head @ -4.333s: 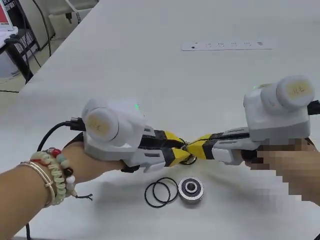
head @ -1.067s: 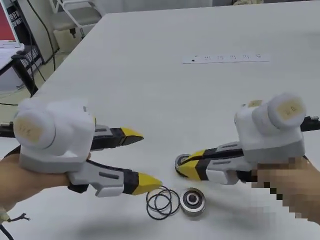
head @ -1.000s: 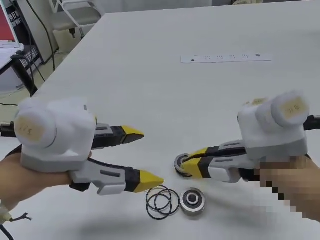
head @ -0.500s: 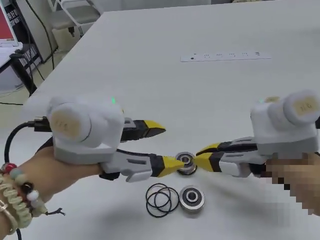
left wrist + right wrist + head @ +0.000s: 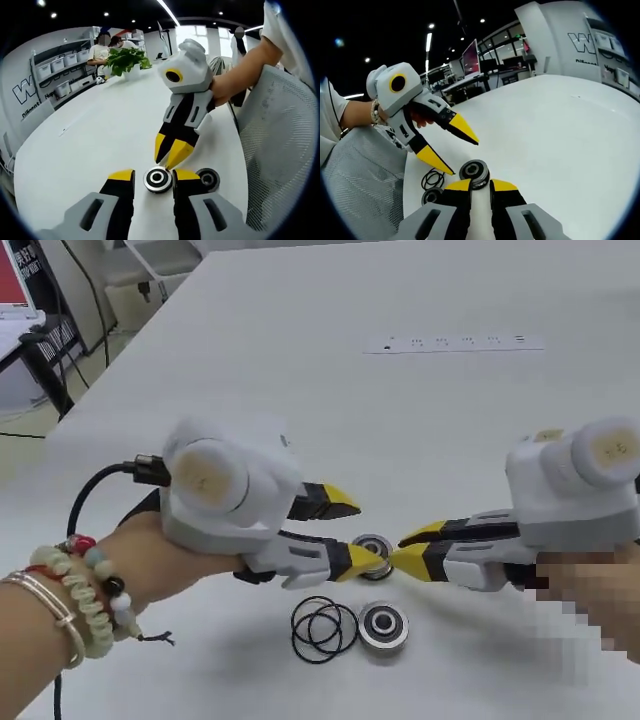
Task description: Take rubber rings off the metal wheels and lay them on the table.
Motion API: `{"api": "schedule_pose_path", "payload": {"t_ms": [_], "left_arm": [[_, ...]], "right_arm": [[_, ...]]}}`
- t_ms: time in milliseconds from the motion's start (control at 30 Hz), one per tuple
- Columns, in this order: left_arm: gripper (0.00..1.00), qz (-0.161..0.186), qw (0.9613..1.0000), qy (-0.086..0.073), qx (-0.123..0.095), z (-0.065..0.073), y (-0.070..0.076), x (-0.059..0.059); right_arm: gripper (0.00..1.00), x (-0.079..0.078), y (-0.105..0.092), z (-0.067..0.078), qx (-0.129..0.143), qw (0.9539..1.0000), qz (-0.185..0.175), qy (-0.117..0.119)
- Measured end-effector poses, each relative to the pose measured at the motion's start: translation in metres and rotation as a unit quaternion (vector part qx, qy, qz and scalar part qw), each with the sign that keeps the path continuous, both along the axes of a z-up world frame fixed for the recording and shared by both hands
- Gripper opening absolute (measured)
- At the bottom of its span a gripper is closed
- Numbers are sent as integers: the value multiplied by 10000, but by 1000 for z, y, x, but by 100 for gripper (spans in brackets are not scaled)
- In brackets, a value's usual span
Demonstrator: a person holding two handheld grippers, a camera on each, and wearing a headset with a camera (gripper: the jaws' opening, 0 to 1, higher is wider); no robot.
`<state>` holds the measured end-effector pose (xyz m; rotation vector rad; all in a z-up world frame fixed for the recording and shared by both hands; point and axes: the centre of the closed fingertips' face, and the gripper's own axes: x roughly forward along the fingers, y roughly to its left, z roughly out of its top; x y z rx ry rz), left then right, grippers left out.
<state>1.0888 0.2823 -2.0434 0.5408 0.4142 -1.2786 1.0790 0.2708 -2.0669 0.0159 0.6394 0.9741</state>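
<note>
A metal wheel with a dark rim (image 5: 372,546) hangs just above the white table (image 5: 330,410), with my right gripper (image 5: 400,550) shut on its edge. My left gripper (image 5: 362,532) is open, one jaw above and one below that wheel. In the left gripper view the wheel (image 5: 158,180) sits between my own jaws (image 5: 154,176), and the right gripper (image 5: 167,159) reaches it from beyond. In the right gripper view the wheel (image 5: 474,171) stands at my jaw tips (image 5: 480,186), with the left gripper (image 5: 462,157) spread beside it. Loose black rubber rings (image 5: 322,628) lie on the table.
A second metal wheel (image 5: 382,624) lies flat beside the rings, near the table's front edge. A white power strip (image 5: 455,343) lies far back. A mesh chair (image 5: 280,150) stands by the table, and people stand by a plant (image 5: 125,57) at the far end.
My left gripper has moved right, from well clear of the wheel to straddling it with open jaws. The right gripper has kept hold of the wheel and lifted it slightly.
</note>
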Motion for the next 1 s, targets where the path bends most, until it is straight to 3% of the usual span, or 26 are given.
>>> {"api": "schedule_pose_path", "payload": {"t_ms": [233, 500, 600, 700, 1000], "left_arm": [[17, -54, 9998, 170, 119, -17, -4, -2], [7, 10, 9995, 326, -35, -14, -2, -1], [7, 134, 9985, 509, -129, -14, 0, 1], [7, 159, 9984, 515, -160, -14, 0, 0], [7, 206, 9983, 504, -190, -15, 0, -2]], "right_arm": [[12, -6, -1, -5, -211, 9996, 172, -13], [18, -6, 8, -11, -449, 9979, 435, -154], [19, -5, 11, -11, -508, 9971, 519, -228], [15, -3, 10, -13, -778, 9940, 646, -410], [6, -4, 5, -14, -906, 9913, 741, -609]]}}
